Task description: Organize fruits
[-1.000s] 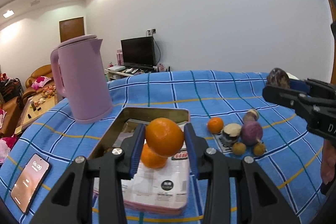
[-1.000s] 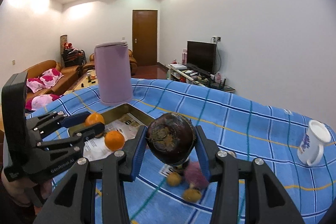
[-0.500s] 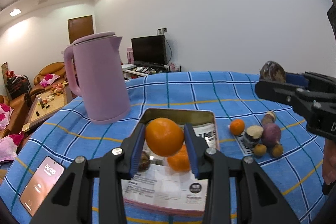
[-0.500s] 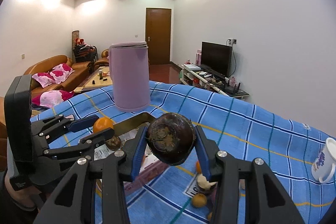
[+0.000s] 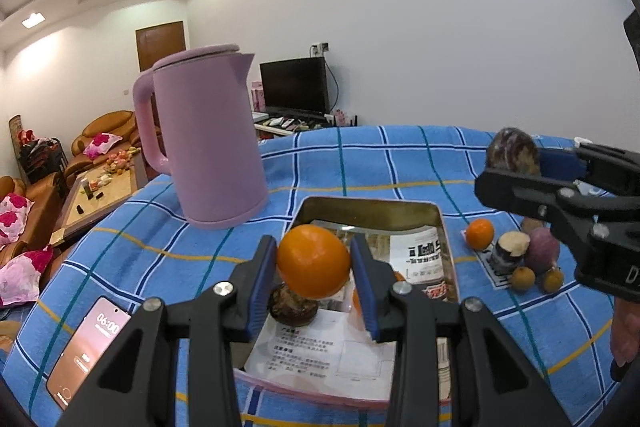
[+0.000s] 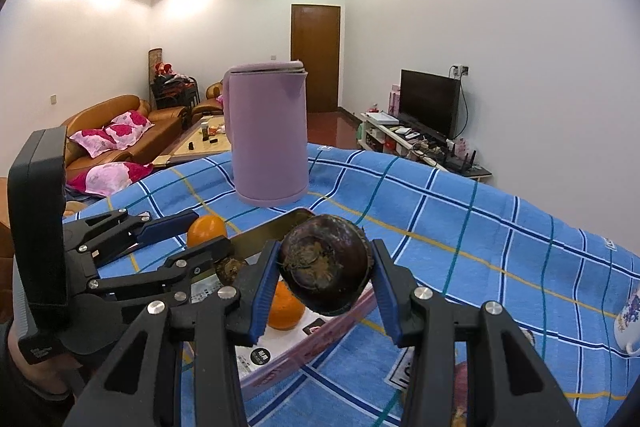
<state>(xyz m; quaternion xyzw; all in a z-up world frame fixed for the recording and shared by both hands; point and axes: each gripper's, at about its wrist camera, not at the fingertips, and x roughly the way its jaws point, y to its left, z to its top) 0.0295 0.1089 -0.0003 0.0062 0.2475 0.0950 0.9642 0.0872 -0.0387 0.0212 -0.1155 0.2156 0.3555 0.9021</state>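
My left gripper point(image 5: 314, 261) is shut on an orange point(image 5: 312, 255) and holds it above the near half of a paper-lined metal tray point(image 5: 368, 205). In the tray lie a dark brown fruit point(image 5: 292, 305) and another orange point(image 6: 284, 311), both partly hidden by the fingers. My right gripper point(image 6: 326, 273) is shut on a dark purple-brown round fruit point(image 6: 326, 267), held over the tray's right edge point(image 6: 272, 227). In the left wrist view that gripper point(image 5: 516, 167) enters from the right. In the right wrist view the left gripper point(image 6: 200, 233) is at the left.
A pink kettle point(image 5: 204, 139) stands behind the tray on the blue checked cloth point(image 5: 360, 163). A phone point(image 5: 90, 345) lies at the near left. Loose fruits point(image 5: 520, 255) and a small orange point(image 5: 479, 233) sit right of the tray. A white mug point(image 6: 630, 319) is at the far right.
Both grippers have shifted left while keeping their fruits. The right one has gone from above the loose fruits to above the tray's edge. The kettle looks nearer in both views.
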